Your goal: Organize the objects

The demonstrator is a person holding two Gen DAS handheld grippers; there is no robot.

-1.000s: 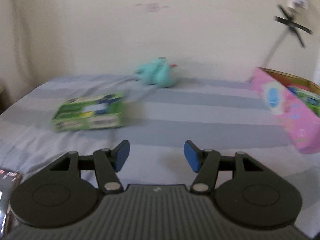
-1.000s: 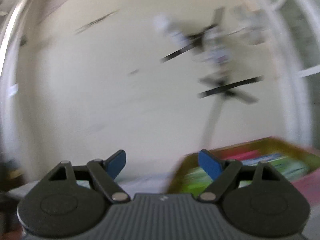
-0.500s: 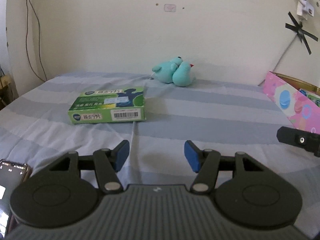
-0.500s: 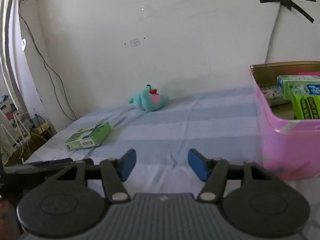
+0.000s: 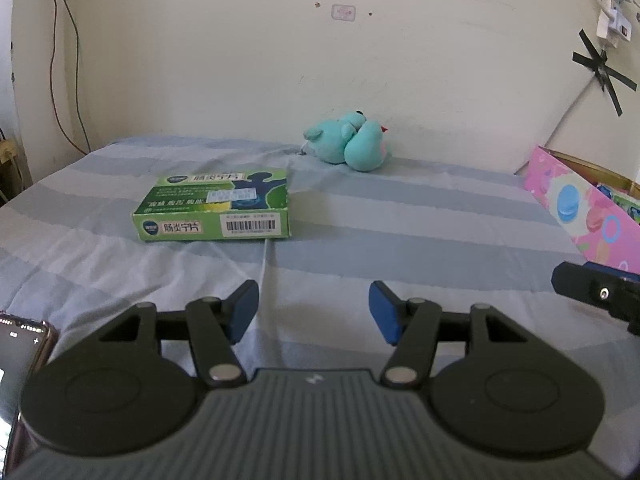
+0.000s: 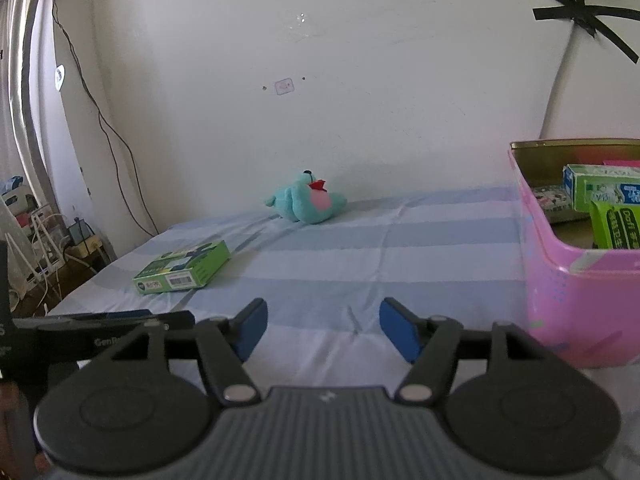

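A green medicine box (image 5: 216, 208) (image 6: 182, 268) lies flat on the striped blue bedsheet, ahead and left of both grippers. Further back, against the wall, rests a teal plush toy (image 5: 348, 144) (image 6: 306, 200). The pink bin (image 6: 568, 300) (image 5: 588, 208) stands at the right, holding a green-and-white carton (image 6: 600, 188) and a green pack (image 6: 618, 224). My left gripper (image 5: 313, 300) is open over bare sheet, short of the green box. My right gripper (image 6: 323, 316) is beside the bin, its jaws opening with nothing between them.
A phone (image 5: 20, 360) with a lit screen lies at the bed's near left edge. The wall runs close behind the bed, with cables (image 6: 100, 120) hanging at the left. Clutter and wires (image 6: 44, 236) sit on the floor left of the bed.
The right view swung from the wall and bin down to the bed, and its jaws stand narrower than a second ago. The left view settled from blur, shifting slightly; the right gripper's tip entered at its right edge.
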